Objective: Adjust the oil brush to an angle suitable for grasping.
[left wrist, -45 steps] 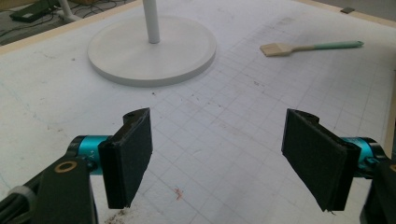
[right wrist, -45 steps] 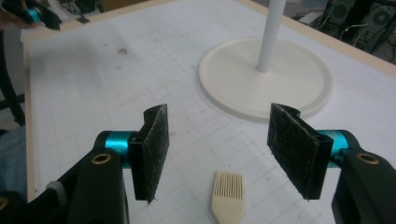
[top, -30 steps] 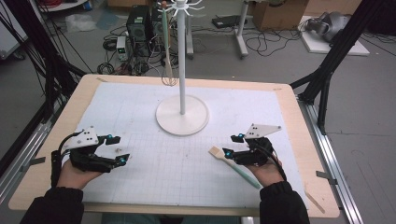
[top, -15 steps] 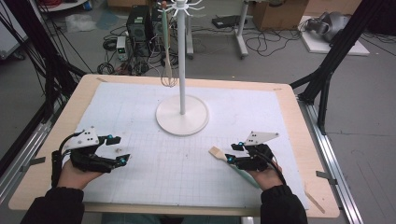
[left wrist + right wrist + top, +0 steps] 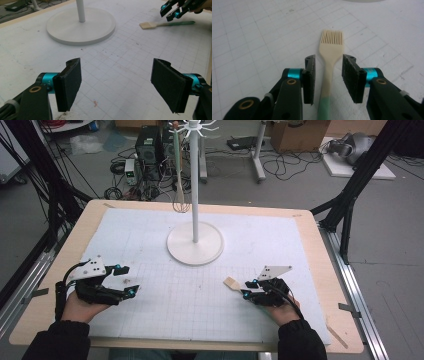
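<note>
A white grid mat (image 5: pixel 165 305) covers the table (image 5: pixel 320 260), and a white stand (image 5: pixel 195 242) rises from its round base near the far middle. The left gripper (image 5: pixel 122 281) rests at the near left with its jaws wide apart and nothing between them. At the near right, the brush (image 5: pixel 329 62) lies flat on the mat between the jaws of the right gripper (image 5: pixel 328 75), which have just been closing but do not yet touch its handle.

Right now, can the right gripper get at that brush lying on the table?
Probably yes. The right gripper already straddles the brush, its jaws have just been closing, and small gaps remain on both sides; nothing lies in between.
</note>
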The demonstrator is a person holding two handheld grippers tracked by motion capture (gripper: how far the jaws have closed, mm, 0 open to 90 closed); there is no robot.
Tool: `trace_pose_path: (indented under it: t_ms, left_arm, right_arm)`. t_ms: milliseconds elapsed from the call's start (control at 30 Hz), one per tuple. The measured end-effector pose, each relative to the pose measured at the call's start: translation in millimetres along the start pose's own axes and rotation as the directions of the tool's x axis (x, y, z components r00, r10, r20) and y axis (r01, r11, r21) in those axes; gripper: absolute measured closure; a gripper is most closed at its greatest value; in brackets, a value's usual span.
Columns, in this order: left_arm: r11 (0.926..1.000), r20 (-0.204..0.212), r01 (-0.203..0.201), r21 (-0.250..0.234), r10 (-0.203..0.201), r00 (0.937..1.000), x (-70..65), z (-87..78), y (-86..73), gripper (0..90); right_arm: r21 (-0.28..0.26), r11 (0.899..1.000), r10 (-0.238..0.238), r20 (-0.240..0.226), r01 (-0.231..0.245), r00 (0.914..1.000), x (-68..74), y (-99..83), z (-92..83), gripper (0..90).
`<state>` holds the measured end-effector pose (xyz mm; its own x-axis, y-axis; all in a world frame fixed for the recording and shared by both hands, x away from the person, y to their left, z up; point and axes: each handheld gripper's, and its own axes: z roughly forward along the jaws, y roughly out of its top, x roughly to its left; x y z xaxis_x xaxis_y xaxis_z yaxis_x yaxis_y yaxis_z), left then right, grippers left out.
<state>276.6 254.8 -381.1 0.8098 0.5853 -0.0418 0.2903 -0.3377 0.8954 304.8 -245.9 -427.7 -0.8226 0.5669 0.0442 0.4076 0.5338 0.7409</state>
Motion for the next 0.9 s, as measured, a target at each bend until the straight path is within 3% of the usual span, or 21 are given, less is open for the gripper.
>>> trace_pose_path:
  t_ms: [500,900]
  left_arm:
    - [1.0,0.004,0.0,0.006,0.0,1.0,-0.5,0.7,-0.2,25.1]
    - [1.0,0.007,-0.002,0.007,0.002,1.0,-0.5,1.5,-0.2,25.2]
  right_arm:
    - [0.077,0.997,-0.011,0.009,0.011,0.9999,0.9,-4.7,11.9,73.7]
    - [0.086,0.996,0.012,0.021,-0.014,0.9997,1.9,-3.6,13.5,81.5]
